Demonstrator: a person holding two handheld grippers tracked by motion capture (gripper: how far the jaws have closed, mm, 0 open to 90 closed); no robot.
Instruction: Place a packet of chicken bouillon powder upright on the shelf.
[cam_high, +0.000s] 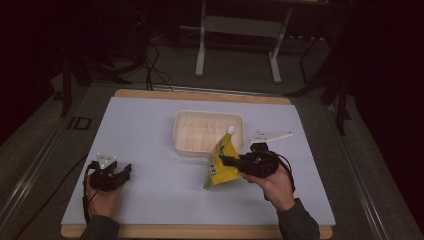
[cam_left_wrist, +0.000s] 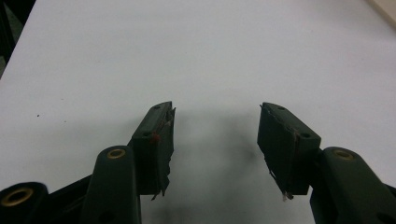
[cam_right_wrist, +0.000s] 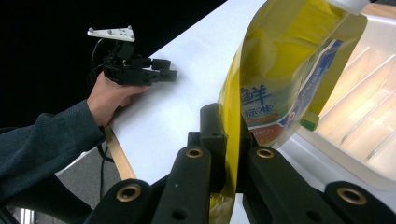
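Here the right gripper (cam_high: 227, 161) has its jaws clamped on the edge of a yellow pouch (cam_high: 221, 162), which hangs tilted between them with its white cap (cam_high: 230, 129) uppermost and its lower corner close to the table (cam_high: 150, 130); whether that corner touches the sheet I cannot tell. In the right gripper view the pouch (cam_right_wrist: 280, 79) rises from between the jaws, with a white tray (cam_right_wrist: 369, 121) just beyond and beside it. Seen from above, the cap leans over the tray's (cam_high: 182, 142) near rim. The left gripper (cam_high: 125, 170) sits well apart, its jaws spread wide with bare white table (cam_left_wrist: 215, 60) between and ahead of them.
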